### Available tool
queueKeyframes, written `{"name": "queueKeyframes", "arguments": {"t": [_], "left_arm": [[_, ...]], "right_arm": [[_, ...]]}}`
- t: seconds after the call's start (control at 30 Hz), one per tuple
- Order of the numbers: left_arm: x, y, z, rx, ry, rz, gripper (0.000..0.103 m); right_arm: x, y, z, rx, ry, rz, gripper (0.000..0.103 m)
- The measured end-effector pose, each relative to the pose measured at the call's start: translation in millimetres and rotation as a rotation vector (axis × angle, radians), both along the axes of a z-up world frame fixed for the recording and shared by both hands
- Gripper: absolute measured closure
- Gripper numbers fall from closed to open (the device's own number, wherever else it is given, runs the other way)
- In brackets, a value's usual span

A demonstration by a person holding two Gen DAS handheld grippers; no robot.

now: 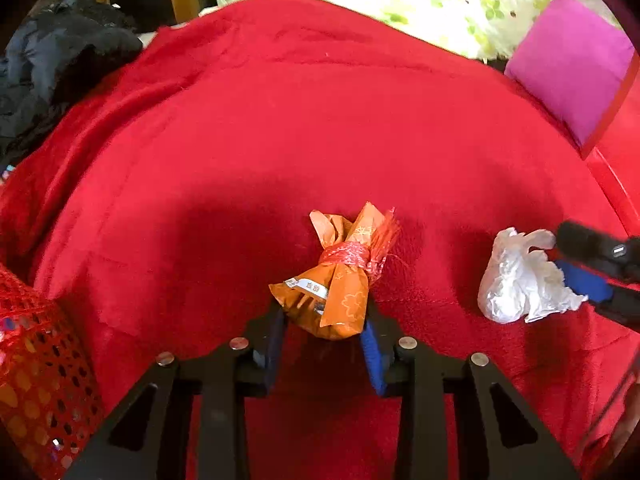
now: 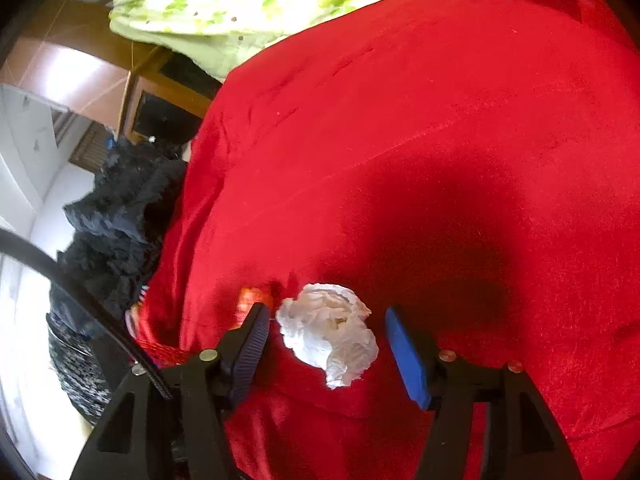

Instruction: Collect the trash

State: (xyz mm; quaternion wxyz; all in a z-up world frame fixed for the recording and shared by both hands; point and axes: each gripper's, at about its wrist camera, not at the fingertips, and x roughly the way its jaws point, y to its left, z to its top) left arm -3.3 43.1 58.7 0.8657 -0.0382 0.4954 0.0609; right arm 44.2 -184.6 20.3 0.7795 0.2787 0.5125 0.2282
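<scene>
My left gripper [image 1: 324, 344] was pinching the orange wrapper bundle [image 1: 332, 284], which was tied with red string and lay on the red blanket [image 1: 280, 120]; both pads touched its lower end. My right gripper [image 2: 326, 344] stood spread around the crumpled white tissue [image 2: 330, 332], with a gap on each side, so it held nothing. The tissue rested on the same blanket, near the orange bundle. At the left edge of the left view I saw a red mesh bag [image 1: 36, 360] with colourful things inside; I judged it was maybe the place for trash. I think the work was only in the middle: one piece gripped but not lifted, one piece not yet gripped.
</scene>
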Motion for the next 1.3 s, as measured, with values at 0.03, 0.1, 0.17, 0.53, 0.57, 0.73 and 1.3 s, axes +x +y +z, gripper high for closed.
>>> {"name": "queueKeyframes", "arguments": {"t": [0.03, 0.1, 0.17, 0.53, 0.57, 0.73, 1.3], "left_arm": [[-7, -4, 2, 0.007, -0.009, 0.003, 0.067], [-18, -6, 10, 0.028, -0.027, 0.015, 0.067], [-28, -12, 21, 0.082, -0.049, 0.025, 0.067], [-80, -42, 91, 0.299, -0.247, 0.034, 0.067], [-86, -44, 97, 0.310, -0.262, 0.034, 0.067], [-101, -53, 123, 0.337, -0.324, 0.024, 0.067], [-161, -75, 169, 0.345, -0.444, 0.017, 0.066]], "right_arm": [[1, 4, -3, -0.009, 0.006, 0.008, 0.040], [2, 11, -10, -0.033, 0.014, 0.024, 0.047], [3, 21, -17, -0.080, 0.018, 0.053, 0.064], [-12, 19, 16, -0.120, -0.135, 0.040, 0.078], [-13, 16, 20, -0.110, -0.148, 0.029, 0.078], [-25, 2, 44, -0.057, -0.235, 0.007, 0.078], [-108, -22, 117, -0.045, -0.545, 0.040, 0.078]]}}
